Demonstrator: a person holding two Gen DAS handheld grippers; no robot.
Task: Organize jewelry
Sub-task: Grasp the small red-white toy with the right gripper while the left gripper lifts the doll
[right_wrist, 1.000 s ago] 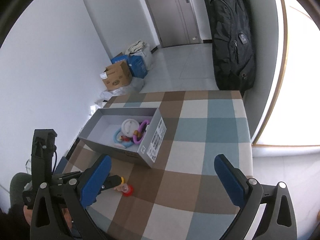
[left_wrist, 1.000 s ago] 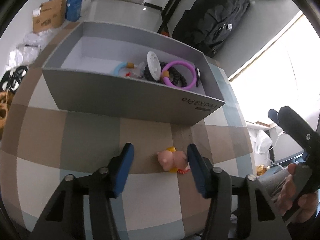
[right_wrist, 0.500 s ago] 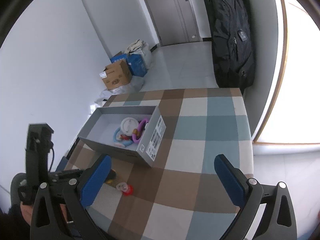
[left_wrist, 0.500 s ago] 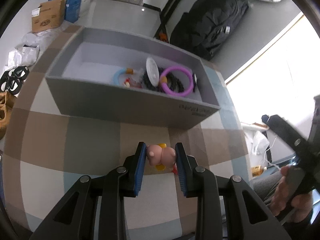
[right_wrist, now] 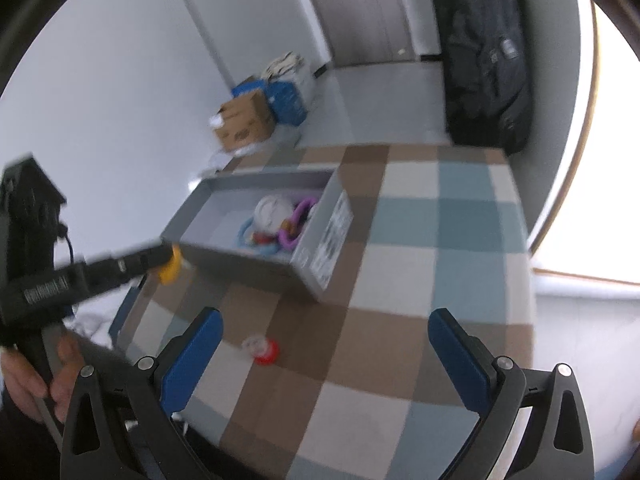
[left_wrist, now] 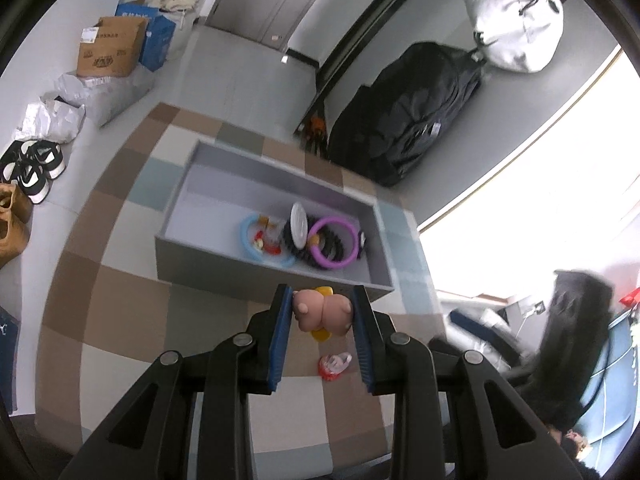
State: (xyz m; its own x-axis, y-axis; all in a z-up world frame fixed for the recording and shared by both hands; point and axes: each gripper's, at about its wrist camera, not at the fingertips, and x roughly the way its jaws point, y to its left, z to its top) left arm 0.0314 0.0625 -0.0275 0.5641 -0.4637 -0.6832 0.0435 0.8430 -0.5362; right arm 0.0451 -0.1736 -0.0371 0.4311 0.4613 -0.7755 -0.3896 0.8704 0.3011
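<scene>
The left tool [left_wrist: 322, 314] is clamped on the pink charm [left_wrist: 320, 312], lifted clear of the tabletop [left_wrist: 120, 292] to carry over the grey box [left_wrist: 280, 280]'s near wall, while the right tool [right_wrist: 324, 356] hangs wide open, empty.

Pink-and-yellow charm [left_wrist: 322, 315]: clamped, raised off the cloth.
Red-capped trinket [left_wrist: 333, 365]: lying on the checked cloth.
Grey box [left_wrist: 256, 280]: open, bracelets piled inside.

We saw a black backpack [left_wrist: 412, 120] at upper right, a cardboard box [left_wrist: 110, 46] and sneakers [left_wrist: 34, 166] at left.
</scene>
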